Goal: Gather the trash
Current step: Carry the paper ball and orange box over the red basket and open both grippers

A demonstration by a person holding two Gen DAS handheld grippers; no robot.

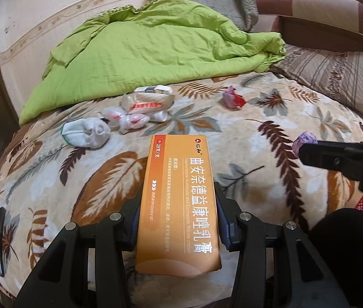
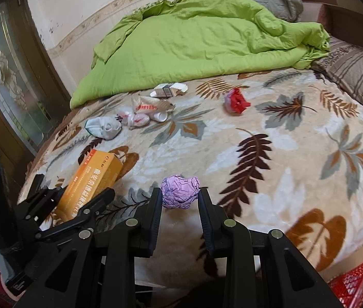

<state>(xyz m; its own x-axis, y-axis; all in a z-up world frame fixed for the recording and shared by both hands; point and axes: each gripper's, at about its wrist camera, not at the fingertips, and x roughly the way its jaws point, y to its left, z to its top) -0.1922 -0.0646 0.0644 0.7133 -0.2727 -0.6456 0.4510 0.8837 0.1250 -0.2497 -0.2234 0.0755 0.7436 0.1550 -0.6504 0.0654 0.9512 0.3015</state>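
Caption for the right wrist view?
Right gripper holds a crumpled purple paper ball above a leaf-patterned blanket.

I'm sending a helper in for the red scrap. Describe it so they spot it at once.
On the leaf-print blanket, look just in front of the green quilt. To the right of the white wrapper pile a crumpled red and purple wad lies alone, the only red piece there.

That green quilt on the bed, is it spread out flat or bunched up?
Bunched up. The green quilt lies in a rumpled heap at the far side of the bed, leaving the leaf-patterned blanket uncovered.
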